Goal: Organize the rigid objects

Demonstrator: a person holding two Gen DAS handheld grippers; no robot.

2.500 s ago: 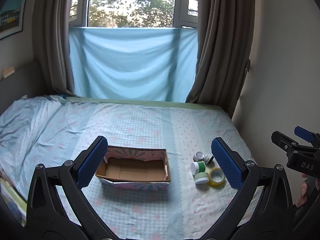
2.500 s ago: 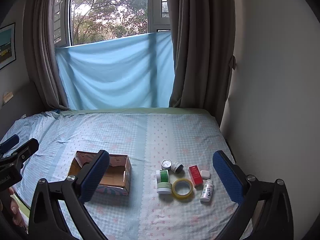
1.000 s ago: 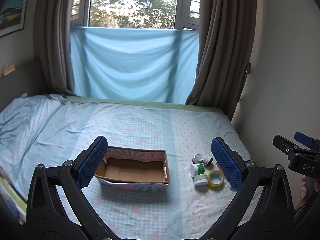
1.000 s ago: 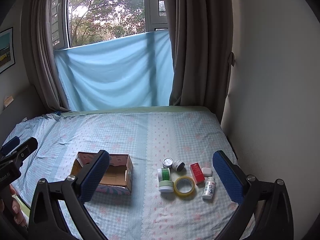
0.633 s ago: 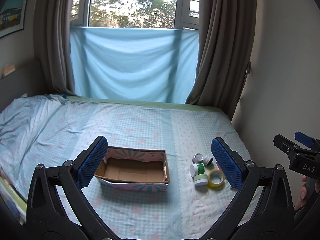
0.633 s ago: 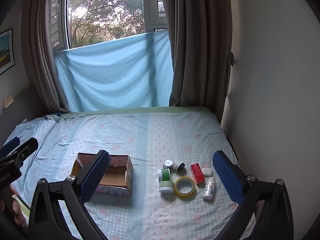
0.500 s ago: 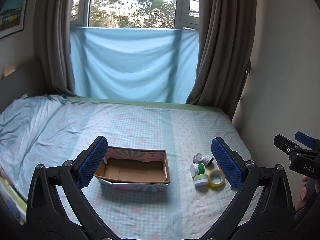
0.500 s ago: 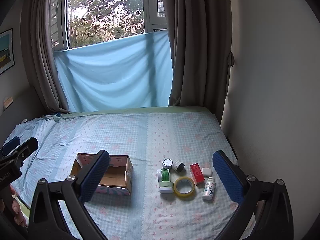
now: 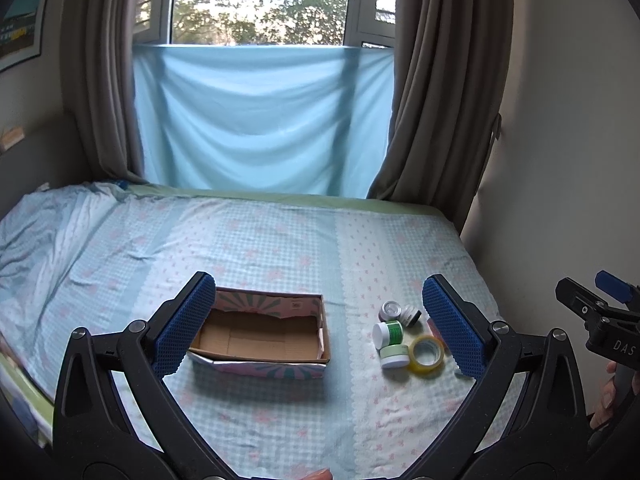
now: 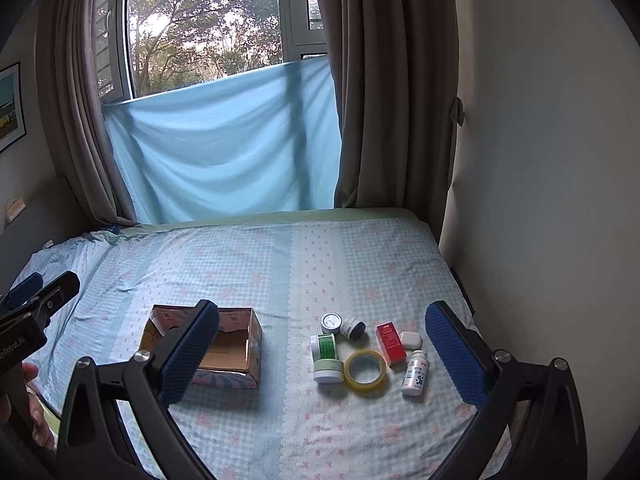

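An open cardboard box (image 9: 260,334) (image 10: 224,350) sits empty on the bed. To its right lies a cluster of small items: a yellow tape roll (image 10: 365,369) (image 9: 426,354), a green-labelled jar (image 10: 325,347) (image 9: 388,332), a pale green jar (image 10: 328,370), two small tins (image 10: 331,322), a red box (image 10: 390,343), a white case (image 10: 410,338) and a white bottle (image 10: 415,372). My left gripper (image 9: 318,326) is open, held above the box and the cluster. My right gripper (image 10: 320,354) is open, held above the cluster. Both are empty.
The bed (image 10: 280,264) has a light blue checked sheet. A wall (image 10: 540,200) runs along its right side. Curtains (image 10: 392,100) and a blue cloth (image 10: 224,140) hang at the window behind. The other gripper shows at each view's edge (image 9: 600,320) (image 10: 32,312).
Both views have risen and pulled back slightly over 2.5 s; the objects look a little smaller. Nothing on the bed has moved.
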